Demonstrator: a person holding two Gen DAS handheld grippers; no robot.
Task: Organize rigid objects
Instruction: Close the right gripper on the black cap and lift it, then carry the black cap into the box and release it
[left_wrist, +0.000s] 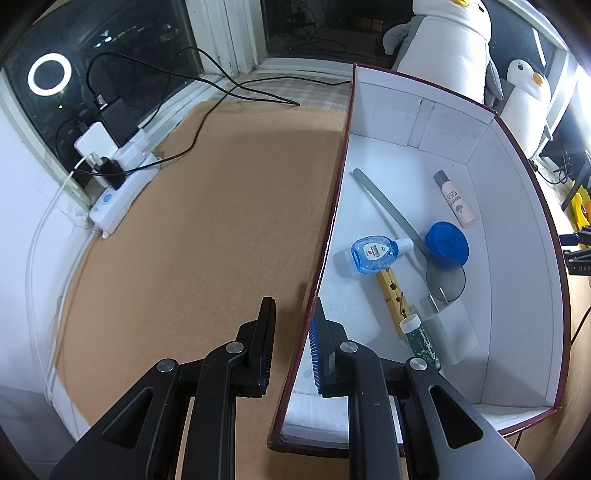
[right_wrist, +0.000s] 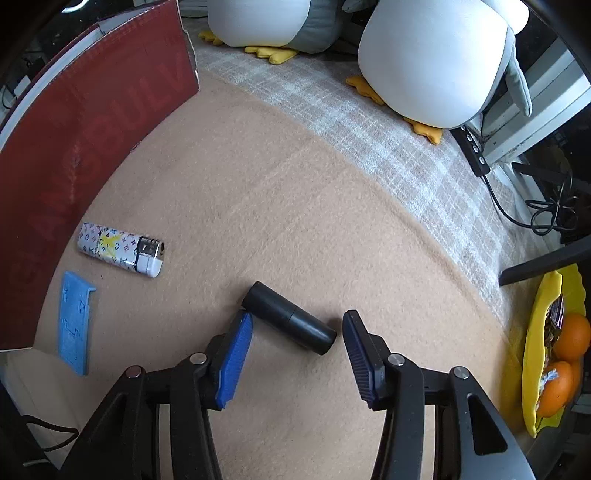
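In the left wrist view a white-lined, red-walled box (left_wrist: 517, 206) holds a blue sanitizer bottle (left_wrist: 373, 254), a grey spoon (left_wrist: 402, 225), a blue round lid (left_wrist: 447, 243), a pink tube (left_wrist: 455, 199), a wooden clothespin (left_wrist: 393, 291) and a green vial (left_wrist: 423, 341). My left gripper (left_wrist: 293, 314) straddles the box's left wall, jaws a little apart, not clamped. In the right wrist view a black cylinder (right_wrist: 288, 317) lies on the tan mat between the open fingers of my right gripper (right_wrist: 297, 325). A patterned lighter (right_wrist: 120, 249) and a blue flat piece (right_wrist: 75, 321) lie to the left.
The box's red outer wall (right_wrist: 74, 147) stands at the left in the right wrist view. Plush penguins (right_wrist: 436, 62) sit at the back. A yellow dish with oranges (right_wrist: 543, 354) is at the right edge. A power strip with cables (left_wrist: 118, 184) lies left of the cork mat.
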